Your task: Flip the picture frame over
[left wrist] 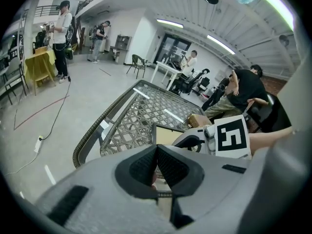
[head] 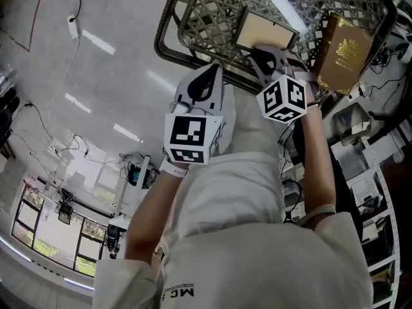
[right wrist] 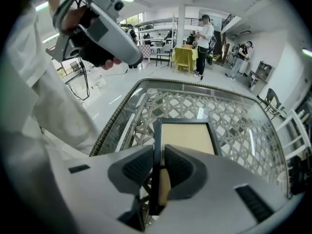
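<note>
**Q:** Why is the right gripper (head: 261,49) set where it is?

**A:** Its jaws are clamped on the near rail of the black-edged rectangular picture frame with a tan panel (head: 265,31). The frame sits over the woven metal lattice table (head: 168,28). A grip at one edge probably gives a hinge line for turning the frame over. The left gripper (head: 207,76), jaws pressed together on nothing, hangs just off the table's near rim, clear of that swing.

**Q:** What does each view add?

**A:** The right gripper view shows the rail edge-on between the pads (right wrist: 181,168). The head view hides that behind the marker cube (head: 283,98). Only the head view places both grippers relative to the table. Whether the frame's far edge touches the lattice is unclear in every view.
</note>
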Motion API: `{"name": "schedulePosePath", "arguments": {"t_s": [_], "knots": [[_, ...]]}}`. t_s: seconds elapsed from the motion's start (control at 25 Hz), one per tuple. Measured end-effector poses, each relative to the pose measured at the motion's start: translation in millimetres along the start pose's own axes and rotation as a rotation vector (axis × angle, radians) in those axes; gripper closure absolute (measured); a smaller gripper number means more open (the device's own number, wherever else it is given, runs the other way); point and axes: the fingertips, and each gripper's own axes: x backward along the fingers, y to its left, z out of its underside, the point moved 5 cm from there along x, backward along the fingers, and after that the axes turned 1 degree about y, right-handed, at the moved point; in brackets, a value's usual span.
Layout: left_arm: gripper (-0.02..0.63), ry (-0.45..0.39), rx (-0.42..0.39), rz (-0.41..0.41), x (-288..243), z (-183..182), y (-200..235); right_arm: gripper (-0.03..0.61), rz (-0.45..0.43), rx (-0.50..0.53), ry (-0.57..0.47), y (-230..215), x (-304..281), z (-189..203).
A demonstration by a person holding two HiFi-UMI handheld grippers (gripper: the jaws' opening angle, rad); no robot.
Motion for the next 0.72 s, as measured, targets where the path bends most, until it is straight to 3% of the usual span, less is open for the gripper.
{"name": "schedulePosePath", "arguments": {"t_s": [0.32,0.72], "knots": [[0.594,0.004,-0.004,0.0,1.5,3.5,-1.2,0.514,0.015,0.007,0.008,1.3,0.1,-1.2],[0.594,-0.006,-0.002,0.004,6.1,8.0,-5.3,0.525,0.009,-0.062,-0.002,0.7,1.5,-3.4]]}}
